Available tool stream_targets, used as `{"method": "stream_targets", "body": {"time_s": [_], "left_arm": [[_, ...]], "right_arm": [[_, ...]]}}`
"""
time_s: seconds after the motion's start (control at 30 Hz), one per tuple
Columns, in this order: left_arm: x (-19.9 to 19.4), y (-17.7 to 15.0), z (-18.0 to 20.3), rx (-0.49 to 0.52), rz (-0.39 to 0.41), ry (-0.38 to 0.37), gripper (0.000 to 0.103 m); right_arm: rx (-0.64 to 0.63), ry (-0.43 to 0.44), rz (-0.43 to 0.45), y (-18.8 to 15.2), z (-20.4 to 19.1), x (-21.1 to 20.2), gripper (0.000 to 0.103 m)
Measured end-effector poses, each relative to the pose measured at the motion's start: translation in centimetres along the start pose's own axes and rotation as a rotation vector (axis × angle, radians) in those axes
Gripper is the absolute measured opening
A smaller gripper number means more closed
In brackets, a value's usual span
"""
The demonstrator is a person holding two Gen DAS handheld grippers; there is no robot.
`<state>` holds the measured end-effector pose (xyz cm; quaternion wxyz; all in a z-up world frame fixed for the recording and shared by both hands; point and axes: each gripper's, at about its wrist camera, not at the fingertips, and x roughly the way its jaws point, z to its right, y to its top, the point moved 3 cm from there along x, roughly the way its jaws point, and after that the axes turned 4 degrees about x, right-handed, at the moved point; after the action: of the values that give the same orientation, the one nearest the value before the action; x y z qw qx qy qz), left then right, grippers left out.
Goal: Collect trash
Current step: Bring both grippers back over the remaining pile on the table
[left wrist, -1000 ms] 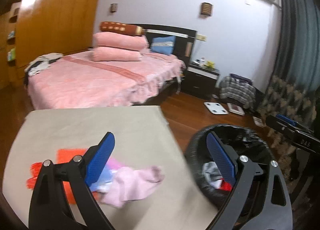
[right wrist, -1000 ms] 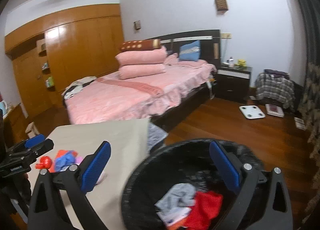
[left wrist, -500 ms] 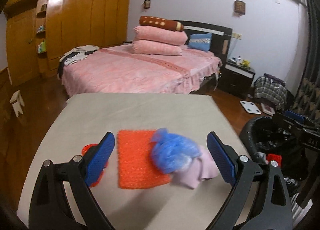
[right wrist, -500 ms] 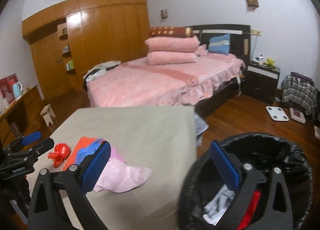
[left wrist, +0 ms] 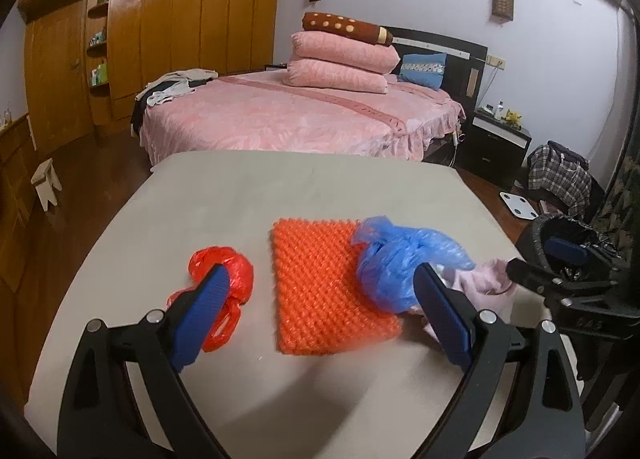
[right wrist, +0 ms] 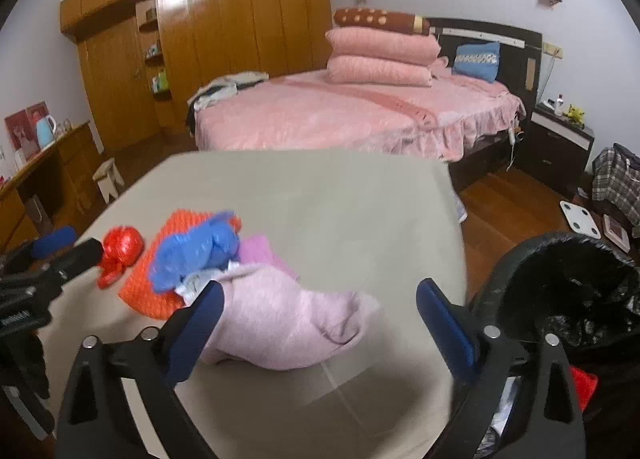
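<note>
Both swung off the bin and back over the table in the last second, so a drop looks finished and the next pick is starting.

Left hand-held gripper (left wrist: 320, 311): jaws wide apart, empty, straddling the orange mesh pad (left wrist: 326, 283). Pad lies flat, long axis running away from the gripper.

Right hand-held gripper (right wrist: 318, 319): also spread, empty, lined up on the pink sock (right wrist: 288, 319). Sock lies flat, long axis across the jaws, one end pointing right toward the bin (right wrist: 560, 299).

Behind: blue bag (left wrist: 404, 263) on the pad's right edge, red bag (left wrist: 220, 283) left of it.

4 items left on the table (left wrist: 280, 187).
</note>
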<state>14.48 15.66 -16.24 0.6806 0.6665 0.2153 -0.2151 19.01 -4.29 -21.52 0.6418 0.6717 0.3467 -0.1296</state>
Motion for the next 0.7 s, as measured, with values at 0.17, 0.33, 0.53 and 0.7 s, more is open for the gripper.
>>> {"method": "stream_targets", "body": {"time_s": [0.17, 0.33, 0.53, 0.7], "left_arm": [[0.5, -0.6, -0.4, -0.006, -0.020, 0.008, 0.090], [0.8, -1.1, -0.1, -0.009, -0.033, 0.001, 0.090], [1.4, -1.3, 0.2, -0.008, -0.047, -0.004, 0.090], [1.5, -1.3, 0.6, -0.006, -0.054, -0.010, 0.090]], "right_arm": [[-0.005, -0.017, -0.044, -0.8, 0.3, 1.6, 0.091], [-0.003, -0.038, -0.085, -1.3, 0.8, 2.9, 0.091], [-0.001, -0.032, -0.152, -2.0, 0.9, 4.1, 0.086], [-0.017, 0.056, -0.190, -2.3, 0.3, 4.4, 0.044]]}}
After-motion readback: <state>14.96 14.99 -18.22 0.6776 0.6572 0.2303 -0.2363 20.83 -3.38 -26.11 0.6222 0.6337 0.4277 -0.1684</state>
